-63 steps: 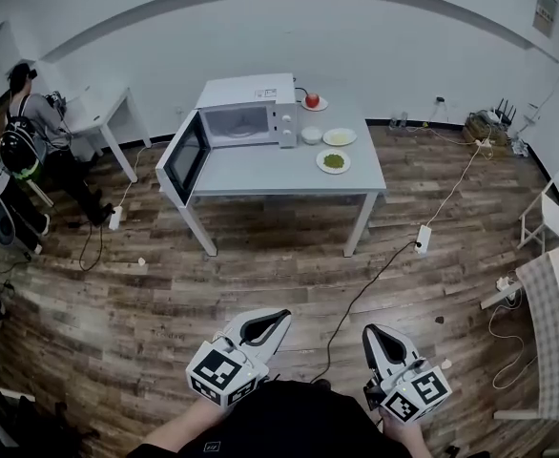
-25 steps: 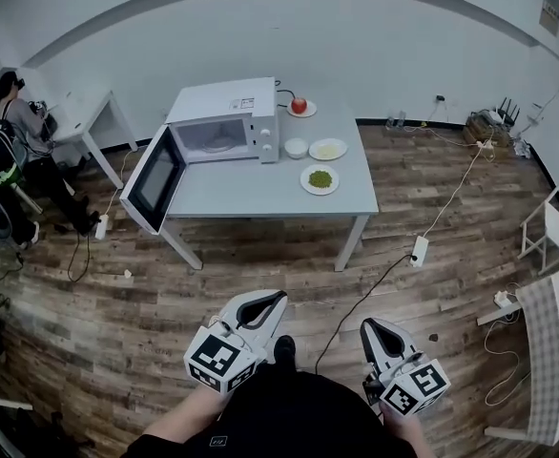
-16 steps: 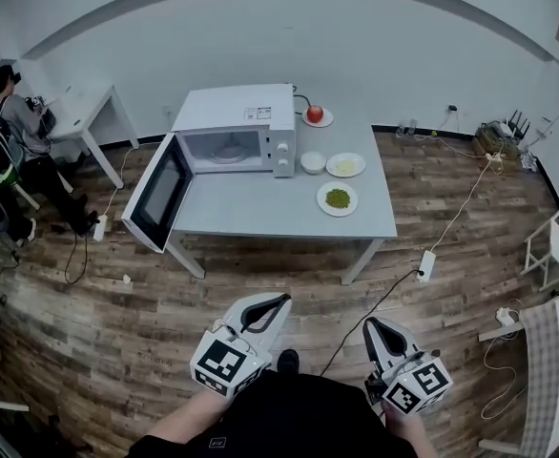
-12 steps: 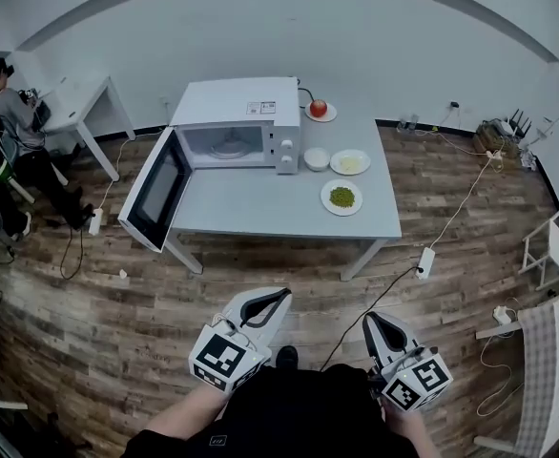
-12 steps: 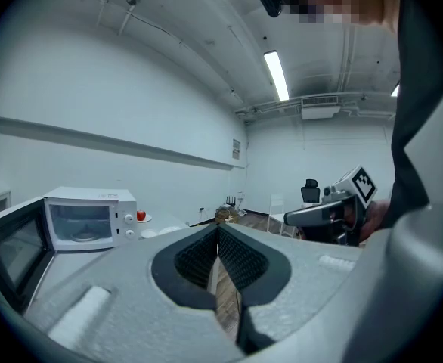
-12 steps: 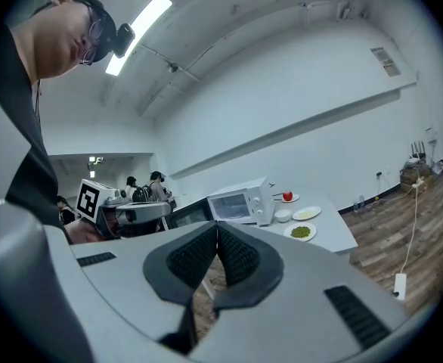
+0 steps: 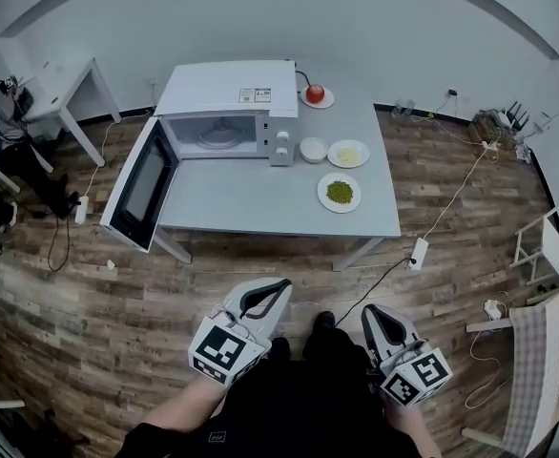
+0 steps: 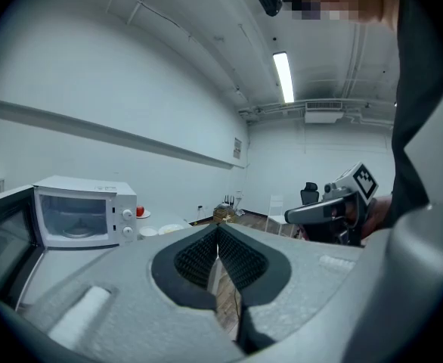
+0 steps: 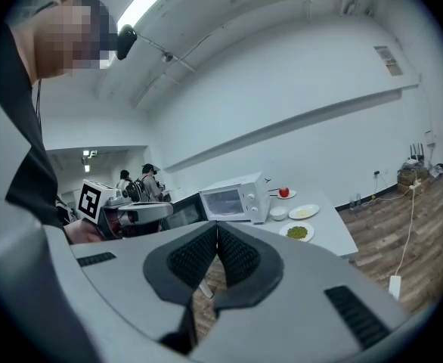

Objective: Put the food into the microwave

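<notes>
**Step in hand: pre-grasp, with both grippers empty and well short of the bench (image 7: 251, 198).**
The left gripper (image 7: 281, 287) and right gripper (image 7: 367, 312) are keeping their fingers clenched on nothing. The food is sitting on the bench beside the microwave (image 7: 227, 113), whose door (image 7: 138, 187) is standing open: a plate of green food (image 7: 340, 193), a plate of yellow food (image 7: 348, 153), a white bowl (image 7: 312, 149) and a red fruit (image 7: 315, 93). The next move is judged to call for nearing the bench, releasing the fingers and gripping a plate rim. The bowl's contents are not showing, and each food is too small to identify.
</notes>
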A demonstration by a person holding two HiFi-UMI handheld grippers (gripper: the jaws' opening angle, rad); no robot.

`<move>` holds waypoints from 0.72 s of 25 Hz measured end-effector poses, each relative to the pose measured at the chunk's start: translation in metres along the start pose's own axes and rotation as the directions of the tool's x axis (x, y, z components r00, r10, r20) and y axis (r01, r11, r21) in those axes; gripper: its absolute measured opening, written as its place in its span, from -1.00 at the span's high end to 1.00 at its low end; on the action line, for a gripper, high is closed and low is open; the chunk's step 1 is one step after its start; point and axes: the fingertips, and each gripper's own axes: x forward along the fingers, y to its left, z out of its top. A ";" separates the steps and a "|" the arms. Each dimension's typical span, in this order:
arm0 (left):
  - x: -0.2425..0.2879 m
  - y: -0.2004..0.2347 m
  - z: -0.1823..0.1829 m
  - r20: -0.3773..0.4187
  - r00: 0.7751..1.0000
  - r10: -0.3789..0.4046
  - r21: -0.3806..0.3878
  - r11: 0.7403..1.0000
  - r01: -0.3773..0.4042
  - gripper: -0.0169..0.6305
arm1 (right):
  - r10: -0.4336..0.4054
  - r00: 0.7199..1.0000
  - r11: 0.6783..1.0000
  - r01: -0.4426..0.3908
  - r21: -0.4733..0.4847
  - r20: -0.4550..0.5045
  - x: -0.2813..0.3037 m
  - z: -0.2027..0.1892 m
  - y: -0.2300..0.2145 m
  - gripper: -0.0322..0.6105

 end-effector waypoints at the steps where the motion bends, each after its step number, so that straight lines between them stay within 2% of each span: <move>1: 0.005 0.004 0.000 -0.005 1.000 0.007 0.009 1.000 -0.007 0.92 | 0.003 1.000 1.000 -0.003 -0.001 -0.004 0.004 0.001 -0.004 0.86; 5: 0.027 0.016 0.000 -0.019 1.000 0.023 0.015 1.000 -0.023 0.92 | 0.018 1.000 1.000 -0.018 0.001 -0.015 0.020 0.004 -0.025 0.86; 9: 0.054 0.022 0.007 -0.024 1.000 0.020 -0.021 1.000 -0.021 0.92 | 0.037 0.999 0.999 -0.037 0.007 -0.015 0.040 0.014 -0.053 0.86; 14: 0.091 0.037 0.013 -0.068 0.996 0.058 0.061 0.997 -0.053 0.92 | 0.065 0.998 0.998 -0.065 0.014 -0.019 0.063 0.025 -0.089 0.86; 18: 0.122 0.044 0.020 -0.078 0.994 0.074 0.040 0.997 -0.071 0.92 | 0.094 0.995 0.995 -0.094 0.033 -0.019 0.074 0.032 -0.119 0.86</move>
